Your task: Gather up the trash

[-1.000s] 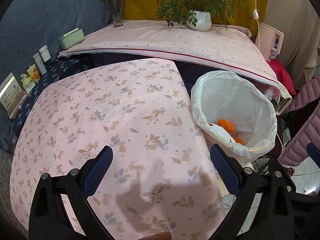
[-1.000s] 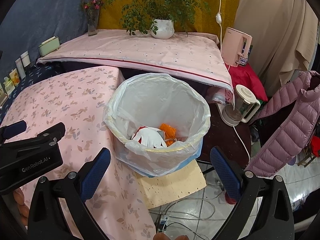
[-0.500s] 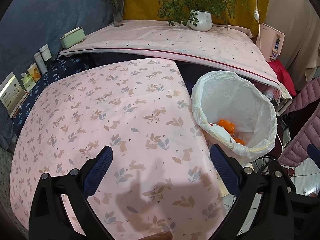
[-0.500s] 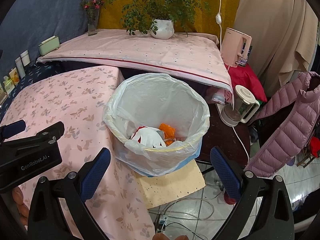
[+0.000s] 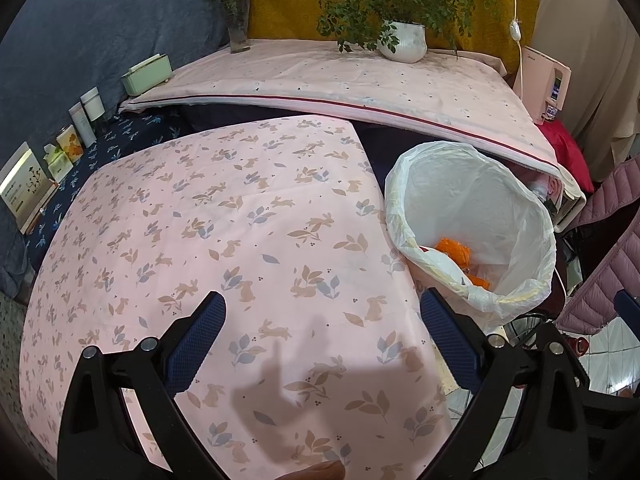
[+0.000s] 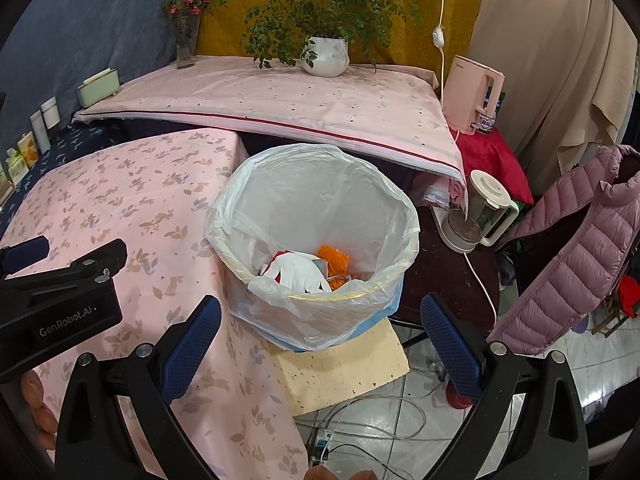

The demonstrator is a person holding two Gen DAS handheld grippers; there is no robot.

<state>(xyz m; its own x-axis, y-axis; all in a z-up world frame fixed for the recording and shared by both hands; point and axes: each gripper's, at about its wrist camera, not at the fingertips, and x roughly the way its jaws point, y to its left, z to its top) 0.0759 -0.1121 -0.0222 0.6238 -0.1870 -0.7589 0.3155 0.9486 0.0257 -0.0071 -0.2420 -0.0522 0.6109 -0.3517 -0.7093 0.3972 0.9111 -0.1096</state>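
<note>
A trash bin lined with a white plastic bag stands beside the table's right edge; the same bin appears in the left wrist view. Inside lie white crumpled trash and orange trash, the orange trash also showing from the left. My right gripper is open just in front of and above the bin, holding nothing. Open and empty too, my left gripper hovers over the pink rabbit-print tablecloth. The left gripper's black body shows at the left of the right wrist view.
A higher pink-covered shelf carries a potted plant, a flower vase and a green box. A pink appliance, a blender jug, a purple jacket and floor cables crowd the right side.
Both grippers have barely shifted. The trash in the bin lies as before.
</note>
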